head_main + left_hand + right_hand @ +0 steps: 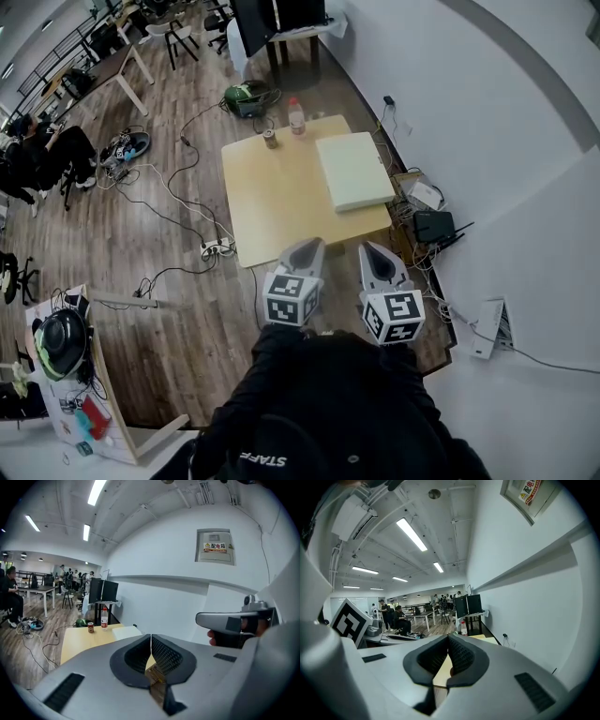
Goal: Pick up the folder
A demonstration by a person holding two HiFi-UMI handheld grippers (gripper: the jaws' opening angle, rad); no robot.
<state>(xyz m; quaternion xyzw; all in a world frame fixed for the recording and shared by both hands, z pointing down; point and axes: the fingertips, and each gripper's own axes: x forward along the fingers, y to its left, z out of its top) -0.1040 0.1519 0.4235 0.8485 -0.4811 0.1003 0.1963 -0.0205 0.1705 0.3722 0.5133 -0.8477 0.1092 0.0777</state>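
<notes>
Head view: pale cream flat rectangular folder (354, 170) lying on right half of light wooden square table (272, 211), centre of frame. Small dark can (270, 138) and clear plastic bottle with red cap (296, 116) at table's far edge, upper centre. Left gripper (307, 247) and right gripper (373, 251) side by side at lower centre, over table's near edge, apart from folder.

Left gripper view: jaws pressed together, nothing between. Folder (124, 632) flat on table, left of centre above jaw tips.

Right gripper view: jaws closed tip to tip, empty. Strip of table showing in gap under tips.
</notes>
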